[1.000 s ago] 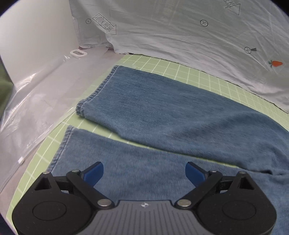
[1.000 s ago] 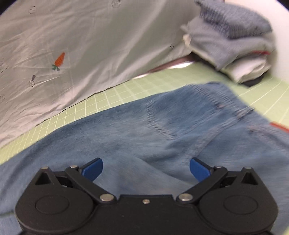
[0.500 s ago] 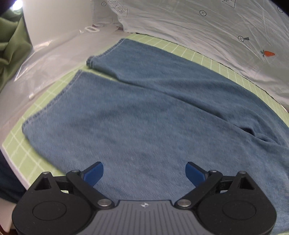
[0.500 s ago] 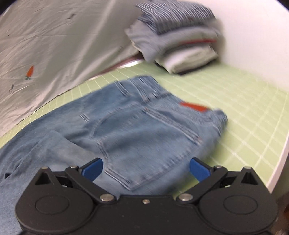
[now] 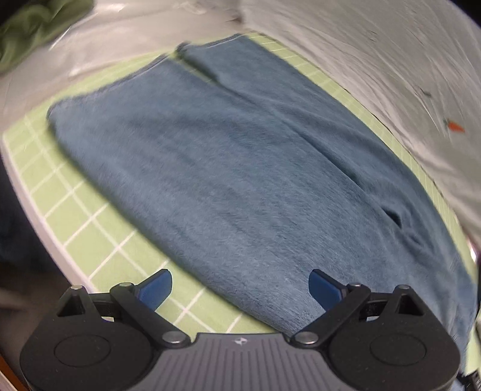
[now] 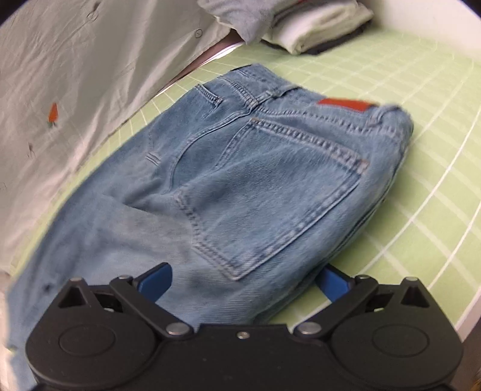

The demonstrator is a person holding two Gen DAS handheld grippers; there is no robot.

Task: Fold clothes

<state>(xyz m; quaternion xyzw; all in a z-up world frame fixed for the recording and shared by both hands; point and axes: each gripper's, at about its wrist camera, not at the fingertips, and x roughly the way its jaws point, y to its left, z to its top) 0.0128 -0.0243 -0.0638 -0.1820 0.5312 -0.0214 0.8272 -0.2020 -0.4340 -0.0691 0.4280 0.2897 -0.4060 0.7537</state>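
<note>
A pair of blue jeans (image 5: 240, 168) lies flat on a green gridded mat (image 5: 84, 222), the two legs side by side and running away toward the far left. My left gripper (image 5: 240, 285) hovers open over the near edge of the closer leg, holding nothing. In the right wrist view the waist end of the jeans (image 6: 270, 168) shows its back pockets and a red patch (image 6: 345, 104). My right gripper (image 6: 243, 281) is open over the seat, and the fabric's near edge covers part of its right fingertip (image 6: 333, 284).
A pale sheet with a small carrot print (image 6: 53, 112) hangs along the far side of the mat. Folded clothes (image 6: 303, 27) are stacked at the far right corner. A green cloth (image 5: 33, 27) lies at the far left. The mat's front edge (image 5: 27, 192) is close on the left.
Both grippers have pulled back toward the near side, so more of the jeans is in view. The left now sees both leg hems far off; the right sees the whole waistband.
</note>
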